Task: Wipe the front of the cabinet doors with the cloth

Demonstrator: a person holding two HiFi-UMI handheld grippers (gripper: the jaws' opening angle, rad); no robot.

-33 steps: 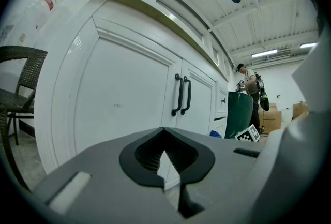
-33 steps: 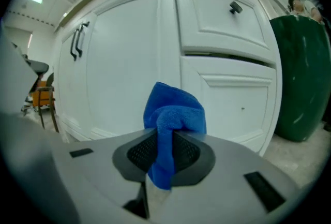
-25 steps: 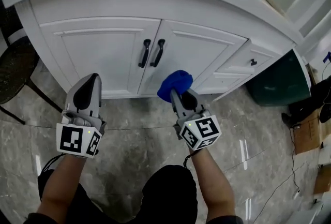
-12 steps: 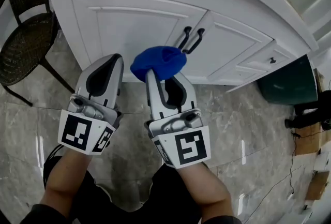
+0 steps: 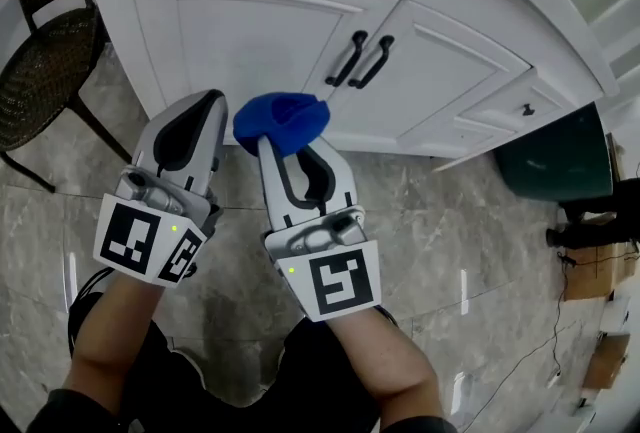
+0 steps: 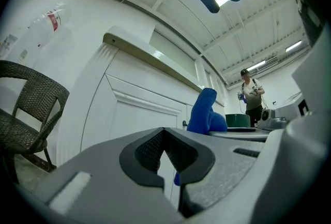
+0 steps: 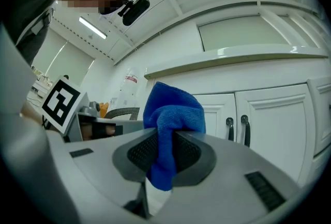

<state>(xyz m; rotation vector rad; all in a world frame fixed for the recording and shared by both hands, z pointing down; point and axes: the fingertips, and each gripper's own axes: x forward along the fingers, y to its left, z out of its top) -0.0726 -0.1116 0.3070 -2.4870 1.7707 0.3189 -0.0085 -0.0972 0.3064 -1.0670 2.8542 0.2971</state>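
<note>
Right claw [image 5: 281,147] is clamped on the blue cloth [image 5: 281,119]. In the right gripper view we see the fabric pinched between the pads and bunching out ahead of the tips. Left claw [image 5: 208,107] has its jaws together with nothing between them, and sits just beside the right one, on its left. The cloth hangs in front of the lower part of the left cabinet door [image 5: 240,26], below and left of the black handles [image 5: 347,59]. We cannot tell whether it touches the panel. The door front lies ahead of the right claw, roughly along its long axis, so we judge a forward push would bring cloth to door. The right door [image 5: 440,86] lies farther right. The right hand is the working one.
</note>
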